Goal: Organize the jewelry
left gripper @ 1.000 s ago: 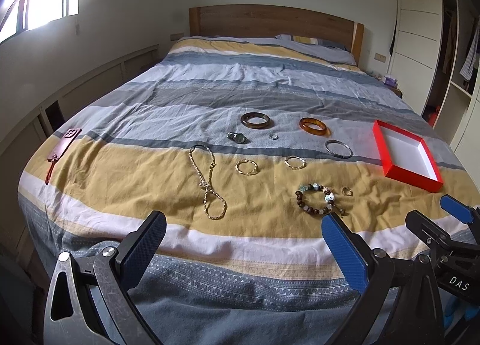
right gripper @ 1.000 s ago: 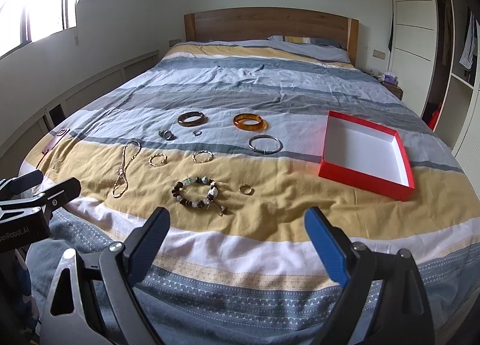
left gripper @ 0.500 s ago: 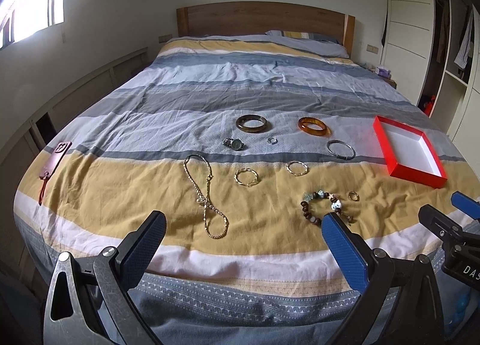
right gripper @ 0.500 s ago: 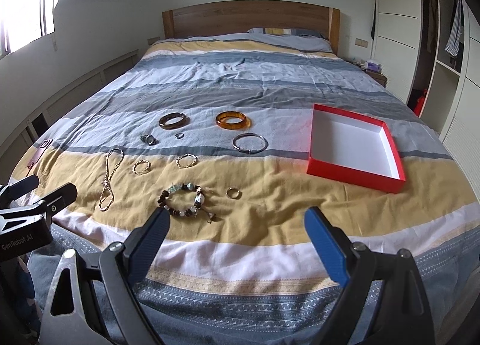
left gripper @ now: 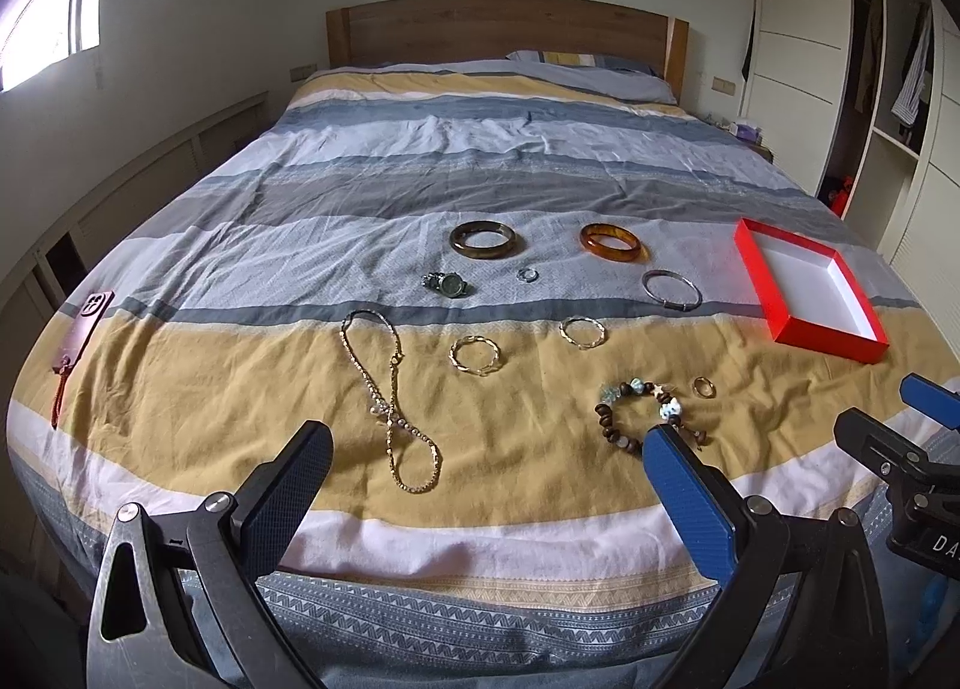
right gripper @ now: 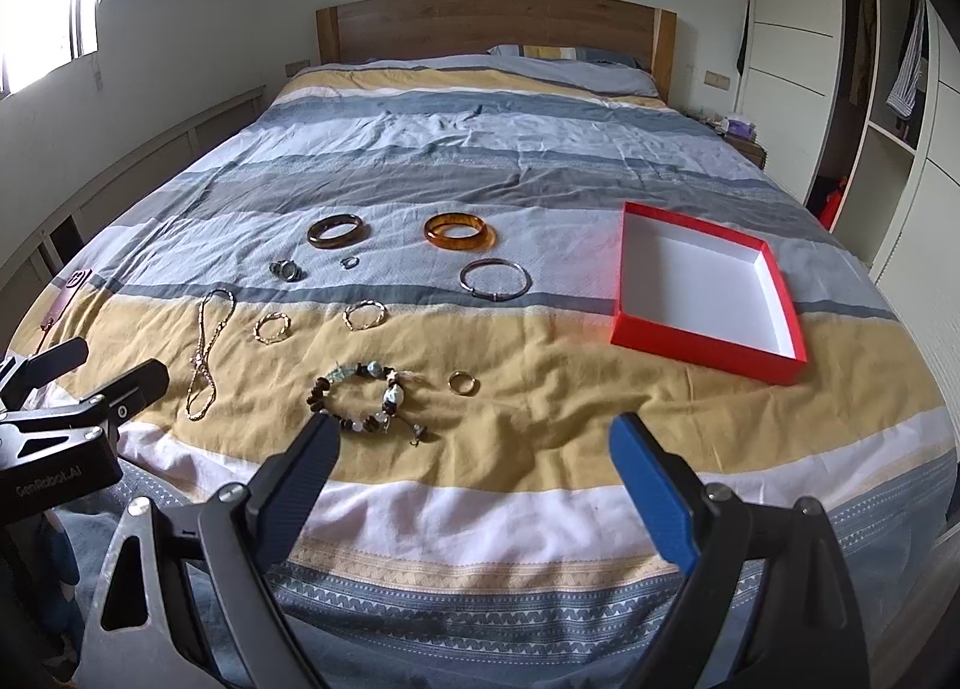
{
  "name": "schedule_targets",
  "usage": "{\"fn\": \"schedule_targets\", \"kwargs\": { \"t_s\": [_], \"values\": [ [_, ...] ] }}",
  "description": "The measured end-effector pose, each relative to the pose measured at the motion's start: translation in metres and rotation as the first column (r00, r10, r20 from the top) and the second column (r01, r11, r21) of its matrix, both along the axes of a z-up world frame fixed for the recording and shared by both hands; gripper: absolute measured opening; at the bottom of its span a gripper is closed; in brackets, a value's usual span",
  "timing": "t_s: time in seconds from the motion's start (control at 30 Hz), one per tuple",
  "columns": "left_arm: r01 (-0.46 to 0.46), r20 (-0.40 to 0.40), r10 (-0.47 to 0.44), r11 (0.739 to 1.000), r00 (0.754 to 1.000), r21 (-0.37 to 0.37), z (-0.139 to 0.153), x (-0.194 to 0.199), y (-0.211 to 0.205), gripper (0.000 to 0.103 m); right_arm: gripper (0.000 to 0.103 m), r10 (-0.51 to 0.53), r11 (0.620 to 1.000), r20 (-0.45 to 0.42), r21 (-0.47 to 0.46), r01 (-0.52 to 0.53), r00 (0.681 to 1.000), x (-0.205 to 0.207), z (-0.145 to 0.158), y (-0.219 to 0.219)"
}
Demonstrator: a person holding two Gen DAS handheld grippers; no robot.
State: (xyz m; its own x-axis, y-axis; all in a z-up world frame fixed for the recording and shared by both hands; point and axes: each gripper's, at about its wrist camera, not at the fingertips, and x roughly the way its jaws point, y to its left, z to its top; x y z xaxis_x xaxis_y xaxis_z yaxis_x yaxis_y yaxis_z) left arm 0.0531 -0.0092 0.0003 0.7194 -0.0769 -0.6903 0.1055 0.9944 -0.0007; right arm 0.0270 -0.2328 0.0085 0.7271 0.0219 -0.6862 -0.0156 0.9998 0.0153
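Claws [left gripper: 486,479] spread, beaded bracelet [right gripper: 360,398] apparently flat

Left gripper [right gripper: 90,371]: "GenRobot.AI" (faint).

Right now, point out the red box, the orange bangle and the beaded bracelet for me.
red box [right gripper: 642,336]: right wrist view, on its near red wall.
orange bangle [right gripper: 447,238]: right wrist view, on the band's near left side.
beaded bracelet [left gripper: 604,416]: left wrist view, on the dark beads at its left.
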Motion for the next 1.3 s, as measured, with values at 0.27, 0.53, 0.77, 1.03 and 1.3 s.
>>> {"fn": "schedule_targets", "kwargs": {
  "t_s": [0.27,0.53,0.77,1.03,1.3],
  "values": [
    [-0.034,-0.086,0.031,0.999,0.996,-0.042,-0.019,0.006,0.026,0.100,0.091,0.051,0.998,-0.040,0.023,-0.050,0.998,0.010,-0.011,0.007],
    [-0.096,-0.093,0.092,0.995,0.991,-0.037,-0.030,0.004,0.049,0.100,0.091,0.090,0.994,-0.055,0.061,-0.086,0.994,0.019,-0.023,0.005],
    [-0.119,-0.127,0.115,0.992,0.985,-0.030,-0.043,0.010,0.054,0.092,0.090,0.116,0.990,-0.086,0.089,-0.109,0.990,0.030,-0.041,-0.003],
    [-0.148,-0.155,0.141,0.988,0.978,-0.035,-0.054,0.021,0.057,0.091,0.090,0.142,0.984,-0.108,0.122,-0.128,0.984,0.043,-0.057,-0.012],
    [-0.163,-0.178,0.152,0.985,0.972,-0.049,-0.060,0.034,0.061,0.091,0.089,0.196,0.971,-0.124,0.165,-0.175,0.973,0.052,-0.069,-0.005]
  ]
}}
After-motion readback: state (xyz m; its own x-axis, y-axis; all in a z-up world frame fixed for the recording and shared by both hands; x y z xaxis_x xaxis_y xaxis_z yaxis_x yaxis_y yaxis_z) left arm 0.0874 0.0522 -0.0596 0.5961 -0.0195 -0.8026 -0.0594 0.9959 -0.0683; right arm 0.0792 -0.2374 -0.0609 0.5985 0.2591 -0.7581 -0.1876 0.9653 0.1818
